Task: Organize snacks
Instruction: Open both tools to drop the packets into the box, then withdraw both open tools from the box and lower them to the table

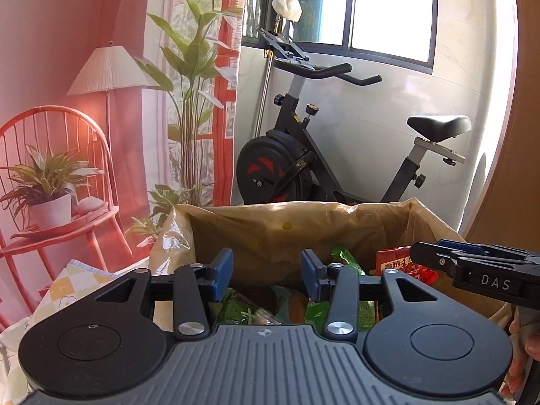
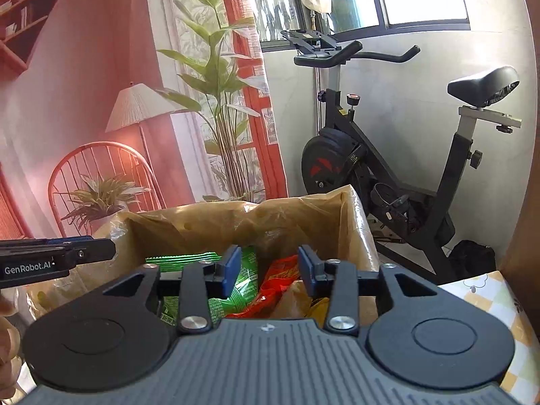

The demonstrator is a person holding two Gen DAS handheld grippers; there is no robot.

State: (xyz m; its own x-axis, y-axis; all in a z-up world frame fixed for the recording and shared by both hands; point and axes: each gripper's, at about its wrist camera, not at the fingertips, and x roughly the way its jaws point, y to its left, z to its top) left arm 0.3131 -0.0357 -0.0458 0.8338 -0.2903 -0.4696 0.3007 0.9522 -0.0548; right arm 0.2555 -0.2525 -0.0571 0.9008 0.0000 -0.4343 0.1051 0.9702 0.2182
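A brown cardboard box lined with clear plastic (image 1: 270,233) (image 2: 209,226) stands right in front of both grippers and holds several snack packets. Green packets (image 1: 347,260) (image 2: 248,270) and red packets (image 1: 401,263) (image 2: 280,276) lie inside it. My left gripper (image 1: 266,275) is open and empty, held just above the near side of the box. My right gripper (image 2: 269,270) is open and empty over the box too. The right gripper shows side-on at the right of the left wrist view (image 1: 472,263); the left gripper shows at the left of the right wrist view (image 2: 57,256).
A checked tablecloth (image 1: 64,290) (image 2: 499,297) covers the surface under the box. Behind the box stand a black exercise bike (image 1: 303,165) (image 2: 388,168), a printed backdrop with plants and a lamp (image 1: 111,71), and a window (image 1: 388,10).
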